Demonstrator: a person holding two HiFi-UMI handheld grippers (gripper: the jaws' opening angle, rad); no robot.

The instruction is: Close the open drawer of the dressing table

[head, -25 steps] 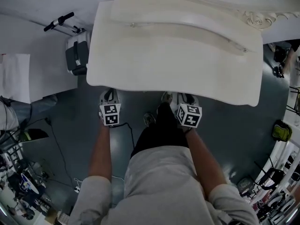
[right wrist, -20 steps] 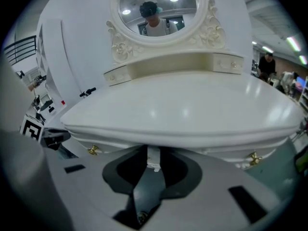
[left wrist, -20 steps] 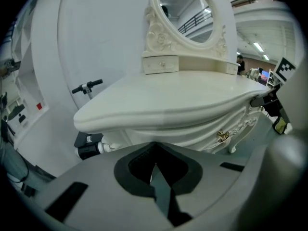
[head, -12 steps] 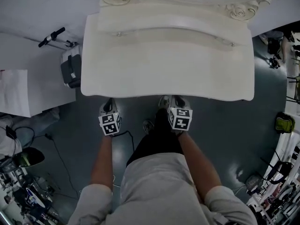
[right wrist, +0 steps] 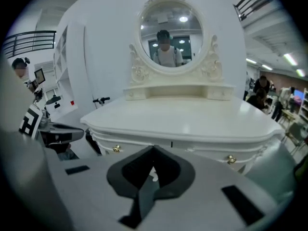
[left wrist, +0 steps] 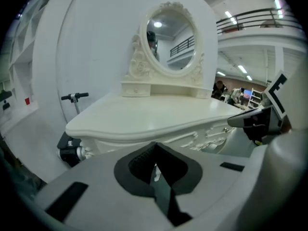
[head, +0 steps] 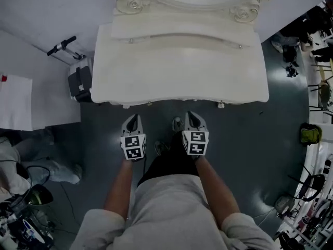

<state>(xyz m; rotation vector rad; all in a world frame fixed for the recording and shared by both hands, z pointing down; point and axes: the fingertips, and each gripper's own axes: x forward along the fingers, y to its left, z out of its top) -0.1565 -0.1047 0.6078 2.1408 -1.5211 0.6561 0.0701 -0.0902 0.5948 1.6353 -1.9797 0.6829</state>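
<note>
The cream dressing table (head: 177, 72) with its oval mirror (right wrist: 169, 32) stands ahead of me. Its drawer front (right wrist: 144, 146) lies flush under the top, with small gold knobs (right wrist: 116, 149) showing along it. My left gripper (head: 132, 120) hangs in front of the table, a short way off its front edge. It is shut with nothing between its jaws (left wrist: 155, 146). My right gripper (head: 190, 116) is beside it, also clear of the table, shut and empty (right wrist: 154, 150). Each gripper shows at the edge of the other's view.
A grey case (head: 79, 81) and a scooter (head: 62, 45) stand at the table's left end against white partition walls. Chairs, bags and equipment crowd the right side, with a yellow-green bag (head: 310, 134) on the dark floor. My shoes (head: 178, 124) are just below the grippers.
Both grippers have drawn back from under the table's front edge, and a strip of floor now shows between them and the table. The table sits farther off, its front knobs visible.
</note>
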